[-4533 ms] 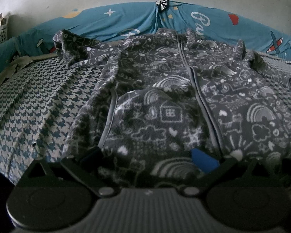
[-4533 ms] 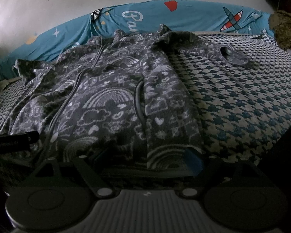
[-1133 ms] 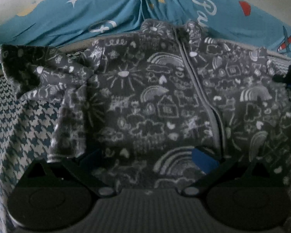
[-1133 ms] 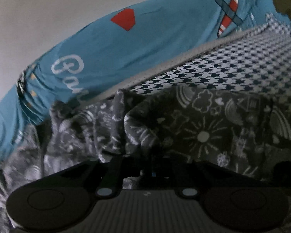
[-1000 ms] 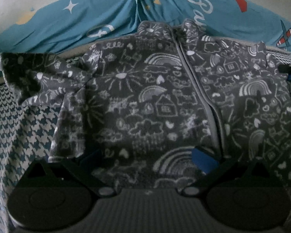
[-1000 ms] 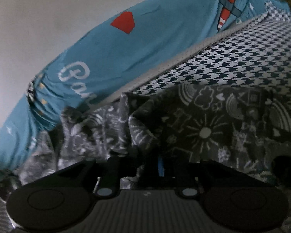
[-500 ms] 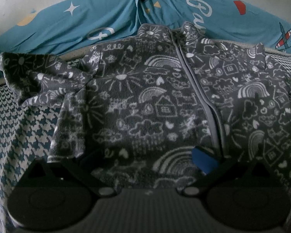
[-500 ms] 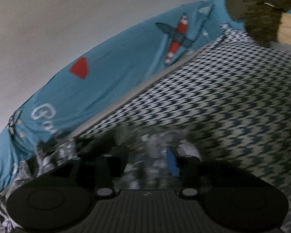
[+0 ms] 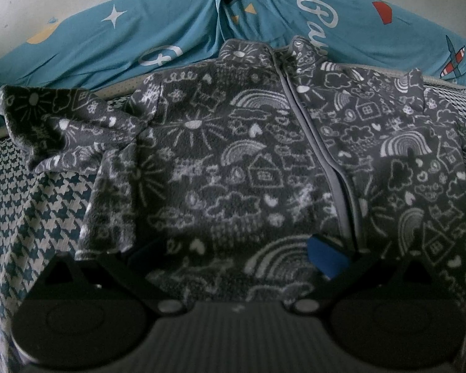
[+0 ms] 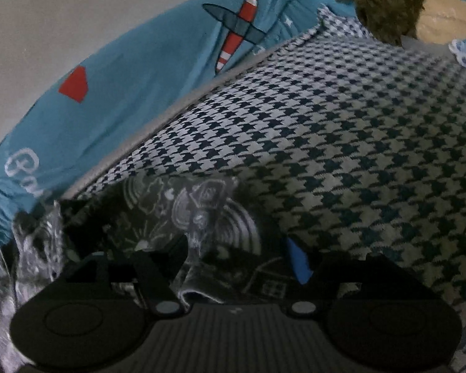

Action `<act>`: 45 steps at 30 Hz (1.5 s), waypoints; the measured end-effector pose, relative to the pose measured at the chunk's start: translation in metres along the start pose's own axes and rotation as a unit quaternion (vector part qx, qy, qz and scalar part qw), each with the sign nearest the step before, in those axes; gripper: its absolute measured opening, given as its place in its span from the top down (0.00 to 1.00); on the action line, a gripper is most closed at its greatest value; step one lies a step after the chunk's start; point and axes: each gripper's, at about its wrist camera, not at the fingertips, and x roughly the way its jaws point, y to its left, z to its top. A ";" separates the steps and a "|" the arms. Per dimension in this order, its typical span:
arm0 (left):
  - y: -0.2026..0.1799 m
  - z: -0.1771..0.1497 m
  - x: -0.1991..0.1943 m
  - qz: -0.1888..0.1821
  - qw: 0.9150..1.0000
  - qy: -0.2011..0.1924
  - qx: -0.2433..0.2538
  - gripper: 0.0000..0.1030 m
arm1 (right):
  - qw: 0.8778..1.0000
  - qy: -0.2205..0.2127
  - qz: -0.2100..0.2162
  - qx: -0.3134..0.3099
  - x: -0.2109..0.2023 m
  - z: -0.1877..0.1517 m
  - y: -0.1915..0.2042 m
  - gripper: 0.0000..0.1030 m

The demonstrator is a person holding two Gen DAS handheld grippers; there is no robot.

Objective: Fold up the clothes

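Fingers of the right gripper (image 10: 230,261) are spreading apart, with a fold of the grey jacket (image 9: 264,168) lying loose between them; the pads do not press on it. One right finger has a blue pad (image 10: 298,261). Fingers of the left gripper (image 9: 233,255) stand wide apart over the bottom part of the jacket, and they do not pinch the cloth. A blue pad (image 9: 324,256) shows on one left finger too.

That jacket is grey fleece with white drawings of rainbows, houses, suns and clouds. It lies flat and front up on the bed cover (image 9: 31,205). Its collar is at the far edge of the bed, next to the blue bumper (image 9: 171,31). A grey zip (image 9: 313,143) runs down the middle. One sleeve (image 9: 56,124) sticks out toward the left edge of the bed. The other side looks tucked in, with no sleeve sticking out.

Bed cover cloth has a blue and white jagged check. Blue bumper cloth runs along the far edge, with a star, white letters and a red and white plane (image 10: 236,31). A white wall (image 10: 62,15) is behind it. At the far right corner of the bed sits something brown and fuzzy (image 10: 385,3)
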 end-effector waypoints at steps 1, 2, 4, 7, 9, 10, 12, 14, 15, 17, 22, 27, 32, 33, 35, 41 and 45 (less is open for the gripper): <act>0.000 0.000 0.000 0.000 1.000 0.000 0.000 0.00 | 1.000 -0.001 -0.005 -0.013 0.002 -0.002 0.003 0.33; 0.000 0.000 0.000 0.001 1.000 -0.001 0.000 0.00 | 0.999 -0.003 -0.017 -0.028 0.003 -0.004 0.007 0.35; -0.001 0.000 0.000 0.001 1.000 -0.001 0.000 0.00 | 0.997 -0.009 -0.045 -0.060 0.006 -0.010 0.014 0.52; -0.001 0.000 0.000 0.001 1.000 -0.002 0.000 0.00 | 0.996 -0.018 -0.052 -0.068 0.005 -0.011 0.015 0.80; -0.001 0.000 0.000 0.001 1.000 -0.002 0.001 0.00 | 0.997 -0.021 -0.048 -0.048 0.002 -0.009 0.010 0.83; -0.001 0.000 -0.001 0.002 1.000 -0.003 0.001 0.00 | 0.998 -0.024 -0.050 -0.038 -0.001 -0.008 0.008 0.84; -0.001 0.001 -0.001 0.002 1.000 -0.002 0.003 0.00 | 0.997 -0.042 -0.064 -0.021 -0.010 -0.005 0.005 0.85; -0.002 0.003 -0.001 0.001 1.000 -0.002 0.004 0.00 | 0.994 -0.070 -0.084 -0.006 -0.024 0.000 0.001 0.85; -0.002 0.003 -0.001 0.000 1.000 -0.001 0.004 0.00 | 0.992 -0.085 -0.095 0.000 -0.031 0.002 -0.002 0.85; -0.002 0.003 -0.001 0.000 1.000 -0.002 0.004 0.00 | 0.986 -0.109 -0.127 0.015 -0.045 0.006 -0.011 0.85; -0.003 0.003 -0.001 0.000 1.000 -0.004 0.005 0.00 | 0.968 -0.126 -0.200 0.086 -0.061 0.016 -0.044 0.87; -0.004 0.003 -0.002 0.001 1.000 -0.006 0.008 0.00 | 0.957 -0.135 -0.227 0.119 -0.065 0.021 -0.065 0.86; -0.005 0.002 -0.006 0.001 1.000 -0.009 0.011 0.00 | 0.972 -0.118 -0.180 0.100 -0.061 0.018 -0.051 0.85; -0.004 0.002 -0.008 0.000 1.000 -0.010 0.011 0.00 | 0.974 -0.114 -0.170 0.094 -0.061 0.017 -0.047 0.85; -0.003 0.002 -0.011 -0.002 1.000 -0.012 0.011 0.00 | 0.979 -0.109 -0.152 0.085 -0.058 0.016 -0.038 0.84; 0.005 0.002 -0.020 0.003 1.000 -0.018 0.008 0.00 | 0.991 -0.081 -0.081 0.076 -0.049 0.008 -0.015 0.79; 0.015 0.002 -0.026 0.009 1.000 -0.022 0.000 0.00 | 0.996 -0.058 -0.017 0.059 -0.041 0.004 0.003 0.73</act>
